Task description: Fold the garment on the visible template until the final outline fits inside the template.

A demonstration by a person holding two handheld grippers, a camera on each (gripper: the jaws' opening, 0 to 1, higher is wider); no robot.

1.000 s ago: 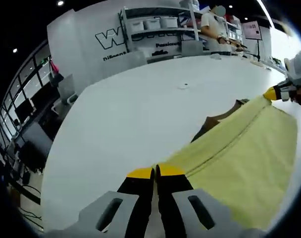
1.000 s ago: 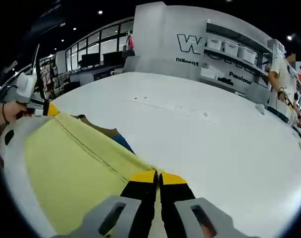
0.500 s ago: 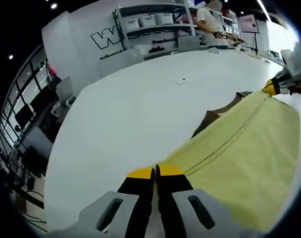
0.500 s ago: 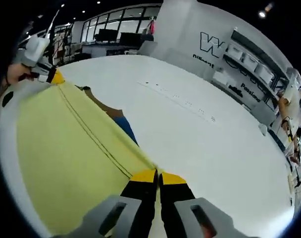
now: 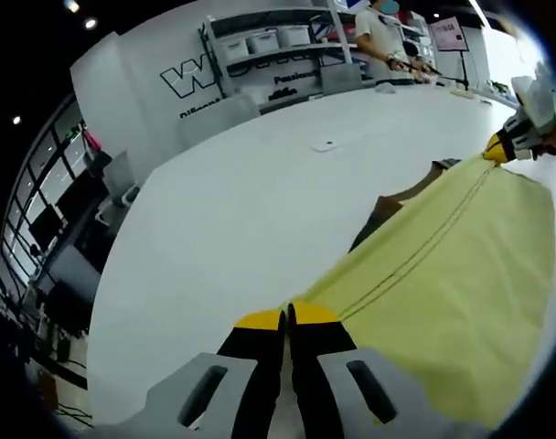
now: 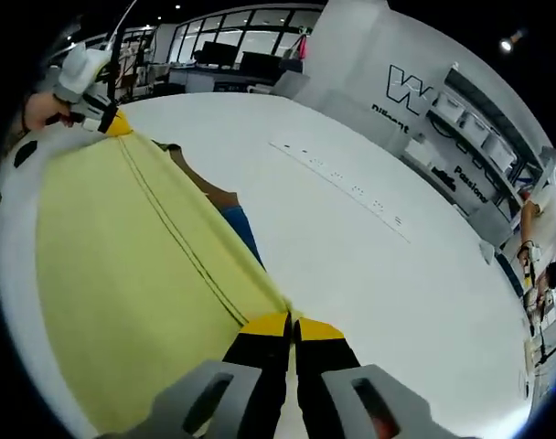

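The yellow garment (image 5: 452, 274) lies stretched over a white table (image 5: 232, 201), held taut along 1 stitched edge between the 2 grippers. In the left gripper view, the left gripper (image 5: 286, 317) has its yellow-tipped jaws pressed together on the near corner of the cloth, with no gap between them; the right gripper (image 5: 499, 149) shows at the far right of that view, pinching the opposite corner. In the right gripper view, the right gripper (image 6: 291, 322) is likewise clamped on the garment (image 6: 132, 274) at its corner, jaws closed tight, and the left gripper (image 6: 113, 123) appears at upper left gripping the other end. A brown template (image 5: 397, 203) shows just past the hemmed edge, partly covered by the cloth; in the right gripper view the same brown piece (image 6: 209, 187) sits beside a blue patch (image 6: 241, 229) under the fabric edge. Shelving with white bins (image 5: 278, 38) stands against the far wall, and a person (image 5: 379, 32) stands near it
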